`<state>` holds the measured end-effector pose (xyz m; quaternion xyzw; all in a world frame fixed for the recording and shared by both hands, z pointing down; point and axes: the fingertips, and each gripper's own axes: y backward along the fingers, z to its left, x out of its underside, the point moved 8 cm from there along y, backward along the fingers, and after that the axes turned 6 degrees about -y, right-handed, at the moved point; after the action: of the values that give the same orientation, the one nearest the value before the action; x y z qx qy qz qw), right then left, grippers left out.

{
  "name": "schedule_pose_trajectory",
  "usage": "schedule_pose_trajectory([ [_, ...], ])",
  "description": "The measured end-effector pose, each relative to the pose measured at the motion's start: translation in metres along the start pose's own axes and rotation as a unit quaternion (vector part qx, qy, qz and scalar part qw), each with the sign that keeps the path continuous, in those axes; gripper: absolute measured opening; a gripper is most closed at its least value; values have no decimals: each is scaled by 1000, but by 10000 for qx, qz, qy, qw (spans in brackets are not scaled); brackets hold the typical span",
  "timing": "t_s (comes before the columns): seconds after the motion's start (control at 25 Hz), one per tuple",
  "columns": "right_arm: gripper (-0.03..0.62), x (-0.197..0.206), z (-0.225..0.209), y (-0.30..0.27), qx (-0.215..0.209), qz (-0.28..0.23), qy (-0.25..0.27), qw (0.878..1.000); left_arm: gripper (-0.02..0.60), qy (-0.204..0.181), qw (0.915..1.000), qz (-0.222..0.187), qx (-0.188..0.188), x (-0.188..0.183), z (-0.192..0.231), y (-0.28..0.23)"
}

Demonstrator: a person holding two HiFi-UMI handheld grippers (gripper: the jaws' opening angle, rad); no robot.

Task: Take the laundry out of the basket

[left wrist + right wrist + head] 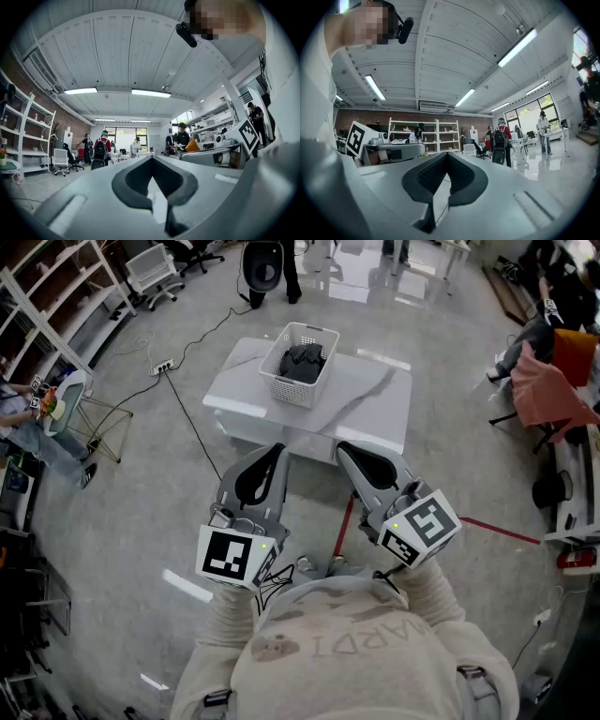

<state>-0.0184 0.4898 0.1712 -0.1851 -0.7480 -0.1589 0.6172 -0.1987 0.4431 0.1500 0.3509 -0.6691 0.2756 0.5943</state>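
Basket [292,387] on table [377,396], floor cable [194,431] nearby

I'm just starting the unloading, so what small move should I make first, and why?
Probably bring both forward toward the basket. The left gripper and right gripper sit near the chest, jaws together and empty, well short of the white table, while the dark laundry lies untouched inside the basket.

Sweater [309,685]: was cream and fleecy; chest lettering [354,645] looked greyish, perhaps.
Left tongs [277,451]: were grey, black-padded, with black-and-white marker cube [232,557].
Right tongs [342,448]: matched.
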Motion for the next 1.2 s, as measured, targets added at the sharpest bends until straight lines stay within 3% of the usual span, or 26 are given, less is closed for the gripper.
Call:
schedule_pose_trajectory([
  [0.68,28,2,1,-22,194,-97,-203,9996,0,35,9999,-60,76,7,32,2],
  [0.96,29,-1,-5,-36,612,-201,83,9979,0,9,10000,-88,31,19,60,7],
  [1.2,53,-1,-29,-62,609,-274,140,9977,0,11,9999,-46,-96,32,84,-12],
])
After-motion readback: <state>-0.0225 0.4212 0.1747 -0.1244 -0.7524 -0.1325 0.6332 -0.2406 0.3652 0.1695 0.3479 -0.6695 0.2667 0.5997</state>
